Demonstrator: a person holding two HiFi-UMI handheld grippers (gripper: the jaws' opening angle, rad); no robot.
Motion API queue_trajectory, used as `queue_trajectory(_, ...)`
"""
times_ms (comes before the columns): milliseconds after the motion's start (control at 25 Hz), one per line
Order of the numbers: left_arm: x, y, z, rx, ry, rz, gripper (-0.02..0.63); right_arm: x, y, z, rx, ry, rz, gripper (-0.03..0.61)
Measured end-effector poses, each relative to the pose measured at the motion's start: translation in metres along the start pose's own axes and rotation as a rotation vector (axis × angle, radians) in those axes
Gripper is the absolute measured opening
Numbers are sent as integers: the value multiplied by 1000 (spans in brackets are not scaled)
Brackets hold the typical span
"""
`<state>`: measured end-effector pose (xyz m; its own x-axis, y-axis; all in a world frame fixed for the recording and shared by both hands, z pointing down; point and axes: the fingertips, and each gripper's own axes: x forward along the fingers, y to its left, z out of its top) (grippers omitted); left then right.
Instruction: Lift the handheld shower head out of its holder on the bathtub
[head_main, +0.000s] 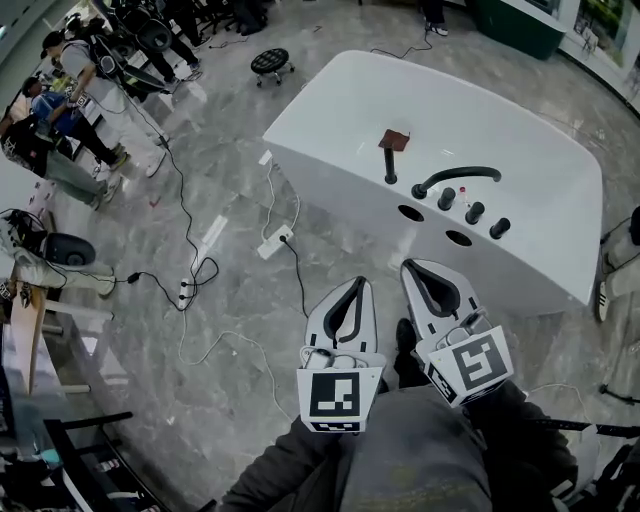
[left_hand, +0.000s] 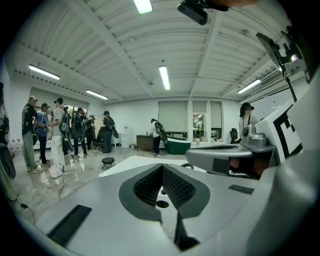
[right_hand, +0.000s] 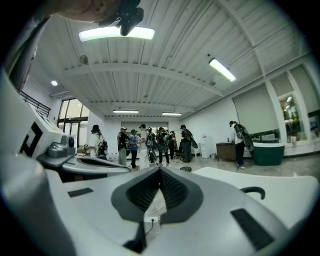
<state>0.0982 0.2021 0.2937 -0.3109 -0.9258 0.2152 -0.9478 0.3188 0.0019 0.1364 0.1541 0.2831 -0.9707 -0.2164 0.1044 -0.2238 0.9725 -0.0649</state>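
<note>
two grippers sit low in the head view, side by side but not touching, both aimed at the white bathtub (head_main: 530, 150) ahead: the left gripper (head_main: 357, 284) and the right gripper (head_main: 413, 267). each has its jaws closed tip to tip with nothing between them, and only a dark diamond-shaped hollow shows behind the tips. each gripper's own view shows the same. the handheld shower head (head_main: 395, 139), a brownish square head, stands in its black holder (head_main: 390, 174) on the tub's near deck, well apart from both grippers and untouched. just to its right curves a black spout (head_main: 455, 178), then a row of dark knobs (head_main: 475, 212), with two oval holes (head_main: 410, 212) in the deck nearer the grippers. in the left gripper view the gripper's own grey body covers most of the tub, so only a strip of white deck and a bit of the spout show past the tips. the right gripper view shows more deck and the spout's curve. the shower head cannot be made out in either. the marker cubes (head_main: 335, 395) butt against the person's grey lap (head_main: 420, 455), and the arms are cut off at the bottom edge. on the marble floor lie a power strip (head_main: 275, 241) and cables (head_main: 185, 210). a round stool (head_main: 271, 62) and a group of people (head_main: 90, 90) stand far off, too small to read.
</note>
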Motion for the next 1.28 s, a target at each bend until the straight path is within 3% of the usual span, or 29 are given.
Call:
queue_trajectory(240,53,-7,10,5,32,-14,3,25,-49,4,30,2,-2,5)
queue_trajectory(640,117,1,19,20,59,29,3,69,-101,1,64,1,41,5)
queue_trajectory(1000,145,41,17,-17,48,59,3,117,-105,1,39,23,71,3)
queue_trajectory(1280,175,92,15,-36,53,-3,3,174,-96,-2,27,51,25,5)
